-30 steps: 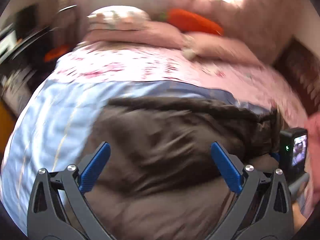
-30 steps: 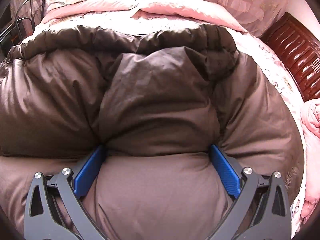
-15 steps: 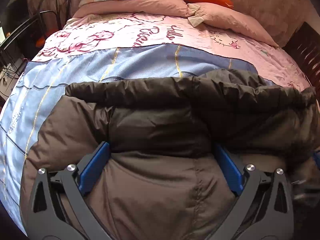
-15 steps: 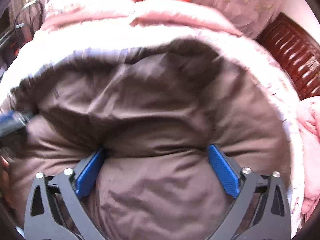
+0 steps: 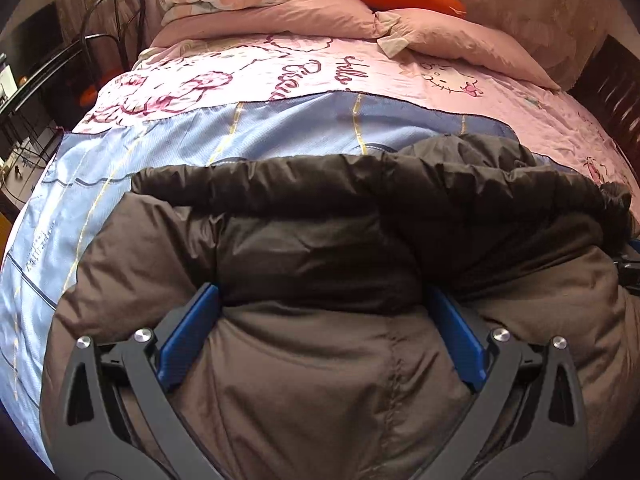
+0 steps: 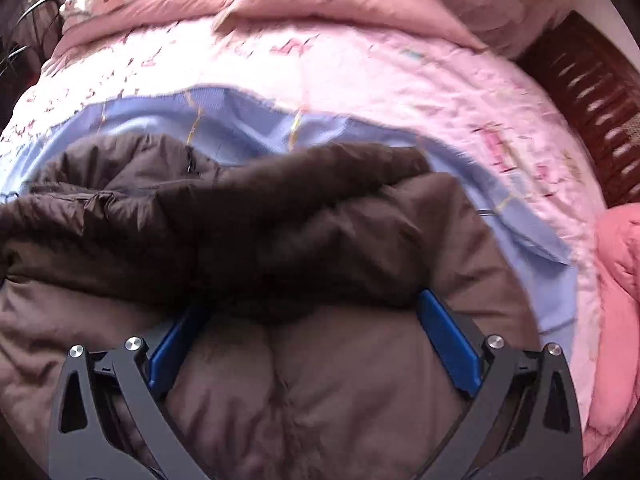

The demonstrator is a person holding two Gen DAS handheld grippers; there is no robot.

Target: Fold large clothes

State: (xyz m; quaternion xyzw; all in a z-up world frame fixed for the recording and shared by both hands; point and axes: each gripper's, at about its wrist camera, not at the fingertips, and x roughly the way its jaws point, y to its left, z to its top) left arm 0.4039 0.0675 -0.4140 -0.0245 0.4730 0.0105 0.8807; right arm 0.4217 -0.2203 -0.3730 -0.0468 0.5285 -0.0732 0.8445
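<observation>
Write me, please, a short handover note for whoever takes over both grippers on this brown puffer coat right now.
Left gripper: jaws wide open, pads pressed into the brown puffer coat, nothing clamped.
Right gripper: also wide open, resting on the coat's right part; that view is blurred.
The coat lies across the near end of the bed, on the blue bedcover panel, with its darker far edge bunched in a roll along the top. A pink garment lies off to the right.
Done: the coat looks doubled over once.
Left: probably smooth it, then fold again to a compact bundle.
</observation>
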